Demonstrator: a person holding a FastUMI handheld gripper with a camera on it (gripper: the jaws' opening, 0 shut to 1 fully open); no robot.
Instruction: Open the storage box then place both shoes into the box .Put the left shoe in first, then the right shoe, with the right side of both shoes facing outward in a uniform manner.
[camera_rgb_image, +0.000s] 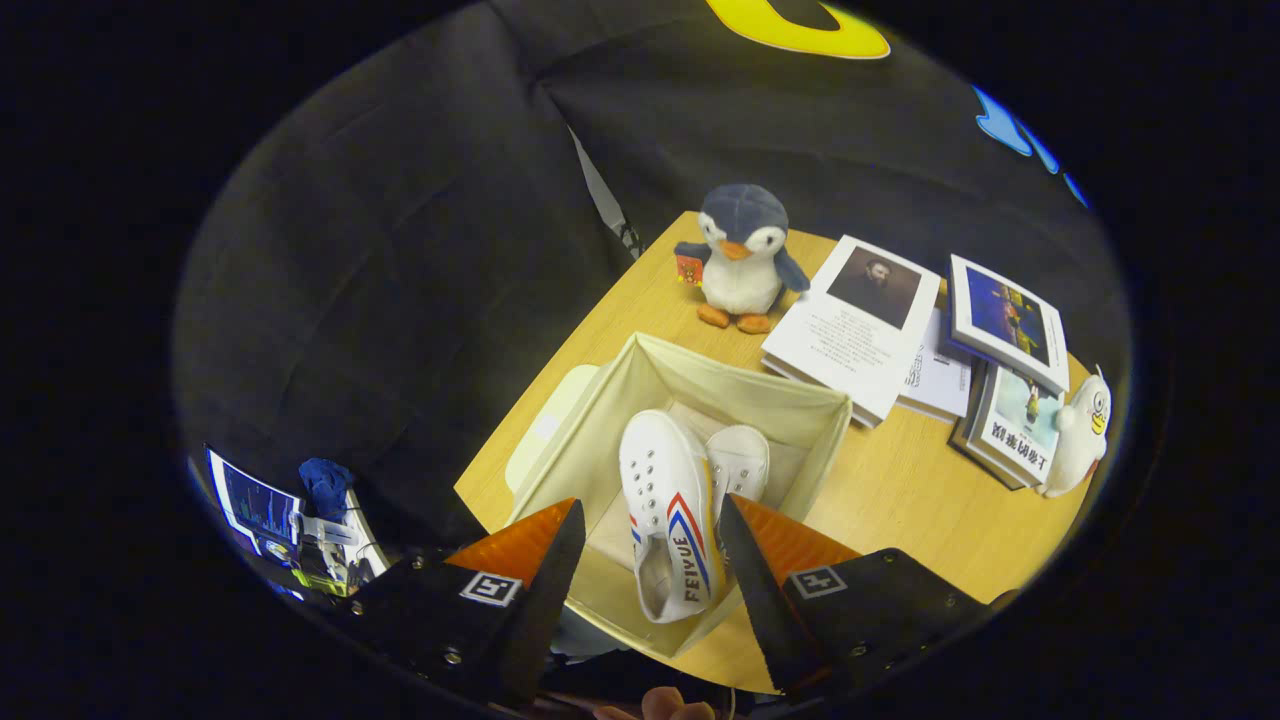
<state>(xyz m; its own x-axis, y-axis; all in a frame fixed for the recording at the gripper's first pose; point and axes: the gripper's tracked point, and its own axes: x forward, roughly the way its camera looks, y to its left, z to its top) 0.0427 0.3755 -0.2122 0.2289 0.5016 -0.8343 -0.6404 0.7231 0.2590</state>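
Two white shoes sit inside an open cream fabric storage box (770, 405) on a wooden worktop (900, 490). One shoe (672, 510), with red and blue stripes on its side, lies tilted between the spread fingers of the gripper (648, 555); its jaws stand wide open, holding nothing. The second shoe (738, 462) rests just beside it. Beyond the box stand a plush penguin (742, 258) and several books (870, 320).

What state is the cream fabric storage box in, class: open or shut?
Open. The cream fabric storage box has no lid on top; two white canvas shoes lie inside. The tool hangs open above them.
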